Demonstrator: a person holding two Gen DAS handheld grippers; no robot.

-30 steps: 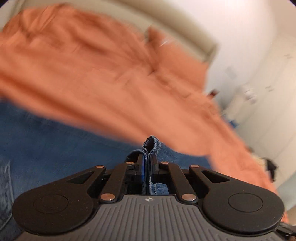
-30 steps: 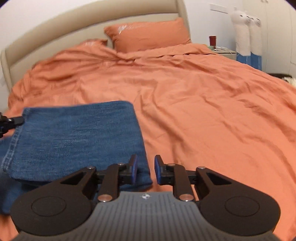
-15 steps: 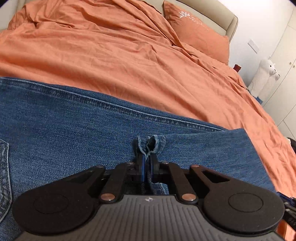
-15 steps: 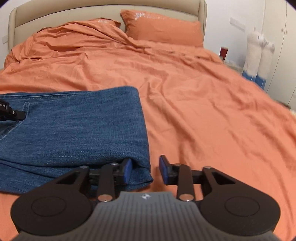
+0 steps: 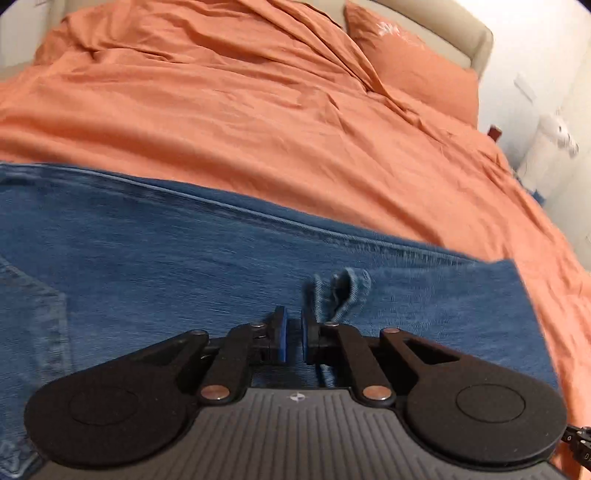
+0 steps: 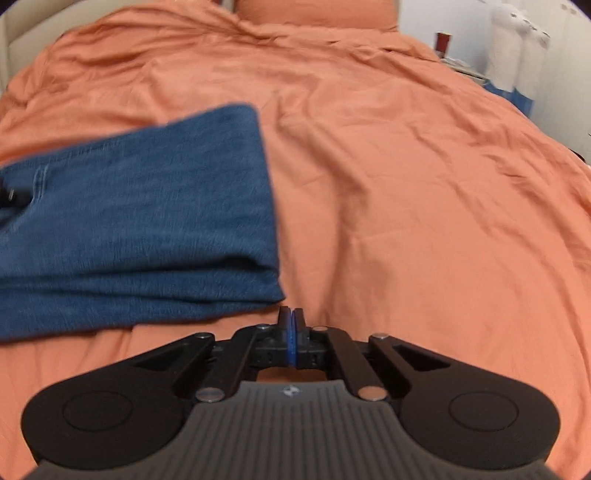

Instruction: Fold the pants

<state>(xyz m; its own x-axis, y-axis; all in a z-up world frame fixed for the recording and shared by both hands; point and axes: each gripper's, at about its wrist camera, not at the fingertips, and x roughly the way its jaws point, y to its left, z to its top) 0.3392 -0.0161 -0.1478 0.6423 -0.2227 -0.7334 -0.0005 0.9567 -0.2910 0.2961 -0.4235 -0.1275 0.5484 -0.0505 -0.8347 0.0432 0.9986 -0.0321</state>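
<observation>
Left wrist view: the left gripper (image 5: pixel 291 334) is held low over the jeans (image 5: pixel 221 266), jaws parted by a narrow gap with nothing between the blue pads. A small bunched fold of denim (image 5: pixel 341 291) stands up just beyond and slightly to the right of the fingertips, touching none of them as far as can be told. The loose ridge and the slightly parted jaws are judged consistent with a release of that pinch point, the cloth being left to lie on the layer beneath.

Right wrist view: the right gripper (image 6: pixel 291 332) is seen with pads pressed together on nothing, positioned over bare duvet just beside the near right corner of the jeans (image 6: pixel 147 229). Its closed, clear position is judged a standby posture off the garment.

The jeans are laid in several stacked layers, folded edge to the right, a seam and pocket stitching visible at the left. The fold is judged well advanced; whether a further fold is intended cannot be told.

Surface: an orange duvet (image 6: pixel 406 184), soft and creased, so layers may shift if dragged. A matching pillow (image 5: pixel 413 74) and beige headboard (image 5: pixel 465 33) are noted at the far end; white plush toys (image 6: pixel 513 48) and a dark red cup (image 6: pixel 442 40) stand on the bedside.
</observation>
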